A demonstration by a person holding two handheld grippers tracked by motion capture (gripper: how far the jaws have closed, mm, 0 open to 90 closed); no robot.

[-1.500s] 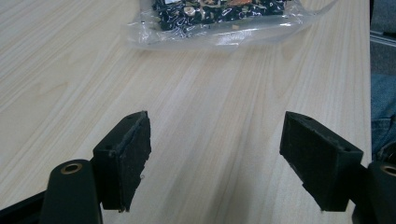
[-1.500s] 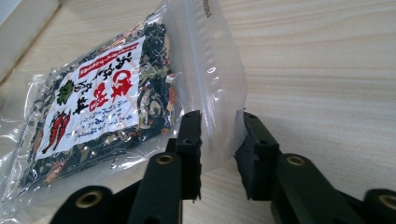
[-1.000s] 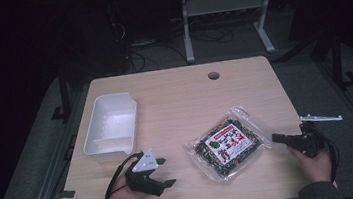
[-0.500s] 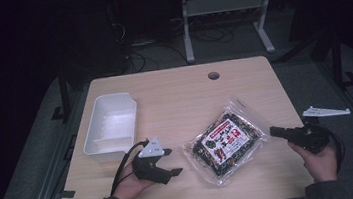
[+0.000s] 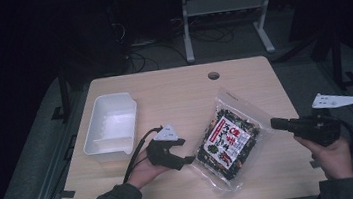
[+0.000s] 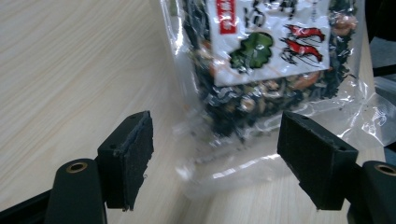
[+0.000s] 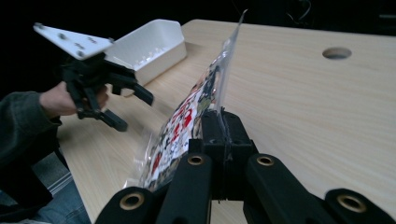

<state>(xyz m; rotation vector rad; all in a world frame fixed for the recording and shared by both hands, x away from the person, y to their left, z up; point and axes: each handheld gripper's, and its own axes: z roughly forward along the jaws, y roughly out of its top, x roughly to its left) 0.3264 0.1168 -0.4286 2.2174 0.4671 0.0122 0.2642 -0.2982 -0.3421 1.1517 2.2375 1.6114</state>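
Since the earlier frame, your right gripper (image 5: 274, 123) has risen, and the right edge of the seaweed snack bag (image 5: 230, 142) has lifted off the table with it. Your left gripper (image 5: 186, 151) has advanced toward the bag's left edge.

The bag is a clear pouch of dark dried seaweed with a red-and-white label. It sits right of centre on the wooden table (image 5: 174, 94), tilted, with its left side down on the surface. Your right gripper's jaws are clamped tight on the clear seam at the bag's right edge, as the right gripper view shows (image 7: 223, 135). Your left gripper's jaws stand wide apart, empty, just beside the bag's lower left corner (image 6: 233, 158). A white plastic bin (image 5: 111, 125) rests at the table's left, well apart from the bag.
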